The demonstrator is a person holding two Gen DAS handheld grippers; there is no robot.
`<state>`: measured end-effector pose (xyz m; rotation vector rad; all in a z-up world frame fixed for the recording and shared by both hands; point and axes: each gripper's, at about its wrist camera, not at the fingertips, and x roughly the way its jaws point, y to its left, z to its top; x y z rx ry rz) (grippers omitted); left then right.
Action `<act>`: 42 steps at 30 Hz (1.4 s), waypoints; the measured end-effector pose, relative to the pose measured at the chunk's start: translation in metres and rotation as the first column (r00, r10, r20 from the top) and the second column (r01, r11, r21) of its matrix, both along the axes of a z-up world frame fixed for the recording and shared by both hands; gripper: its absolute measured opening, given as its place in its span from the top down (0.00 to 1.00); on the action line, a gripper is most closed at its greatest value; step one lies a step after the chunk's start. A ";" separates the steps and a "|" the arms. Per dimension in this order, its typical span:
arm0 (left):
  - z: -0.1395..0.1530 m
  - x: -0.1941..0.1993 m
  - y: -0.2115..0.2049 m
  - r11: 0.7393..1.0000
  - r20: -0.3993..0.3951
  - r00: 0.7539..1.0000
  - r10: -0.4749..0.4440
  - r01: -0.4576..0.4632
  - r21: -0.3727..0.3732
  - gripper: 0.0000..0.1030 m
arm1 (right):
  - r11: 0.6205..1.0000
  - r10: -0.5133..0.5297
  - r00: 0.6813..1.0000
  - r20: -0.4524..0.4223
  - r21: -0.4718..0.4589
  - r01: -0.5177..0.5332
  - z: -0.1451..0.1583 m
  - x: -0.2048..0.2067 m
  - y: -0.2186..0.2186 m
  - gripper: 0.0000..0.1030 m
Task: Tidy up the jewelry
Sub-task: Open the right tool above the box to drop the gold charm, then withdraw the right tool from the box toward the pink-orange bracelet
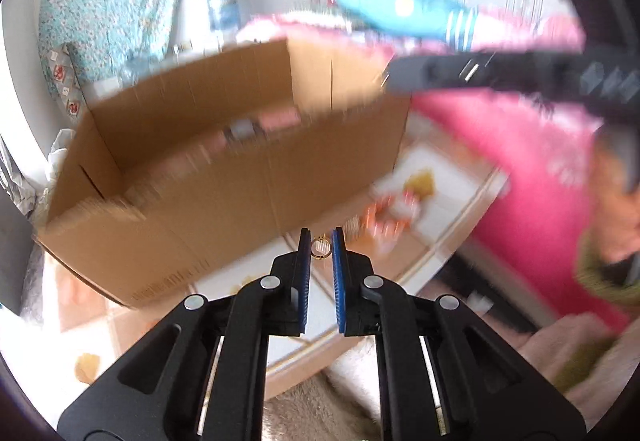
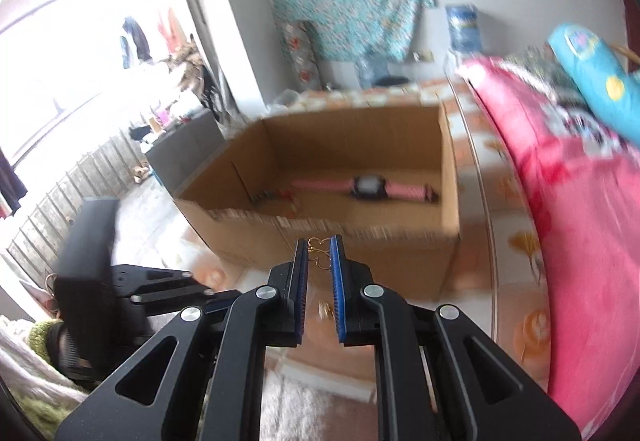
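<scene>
Patterned tile floor (image 2: pixel 516 241), pink bedding (image 2: pixel 580 221)

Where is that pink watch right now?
In the right wrist view, the pink watch lies flat on the floor of the open cardboard box, toward its right side, straight ahead of the right claw.

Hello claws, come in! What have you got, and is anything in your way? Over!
Left claw shut on gold ring. Right claw shut on gold earring. Cardboard box open ahead, pink watch inside. Path clear.
</scene>
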<state>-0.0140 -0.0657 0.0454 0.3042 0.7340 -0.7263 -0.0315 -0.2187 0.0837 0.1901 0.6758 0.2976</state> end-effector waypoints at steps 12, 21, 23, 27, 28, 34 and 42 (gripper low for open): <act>0.041 0.102 0.001 0.985 0.001 0.985 0.173 -0.173 0.003 0.91 | 0.998 0.059 0.994 -0.093 0.022 -0.057 -0.013 0.106 0.026 0.89; 0.009 0.145 0.001 0.964 -0.099 0.960 0.261 -0.253 0.082 0.81 | 1.000 0.004 0.980 -0.200 0.030 0.002 -0.038 0.137 0.023 0.88; 0.007 0.143 0.003 0.961 -0.102 0.956 0.273 -0.266 0.080 0.76 | 0.998 0.007 0.980 -0.200 0.056 0.004 -0.038 0.138 0.020 0.82; 0.009 0.136 0.005 0.950 -0.092 0.946 0.311 -0.306 0.064 0.71 | 0.997 0.003 0.984 -0.181 0.072 0.010 -0.035 0.138 0.013 0.73; 0.011 0.134 0.007 0.947 -0.091 0.943 0.321 -0.317 0.054 0.69 | 0.996 0.004 0.984 -0.177 0.084 0.011 -0.034 0.136 0.011 0.72; 0.019 0.123 0.006 0.930 -0.061 0.928 0.367 -0.366 0.029 0.58 | 0.991 -0.005 0.987 -0.158 0.133 0.026 -0.026 0.123 -0.006 0.61; 0.020 0.108 -0.006 0.918 -0.030 0.918 0.395 -0.396 -0.028 0.54 | 0.986 -0.032 0.987 -0.155 0.157 0.056 -0.020 0.103 -0.030 0.58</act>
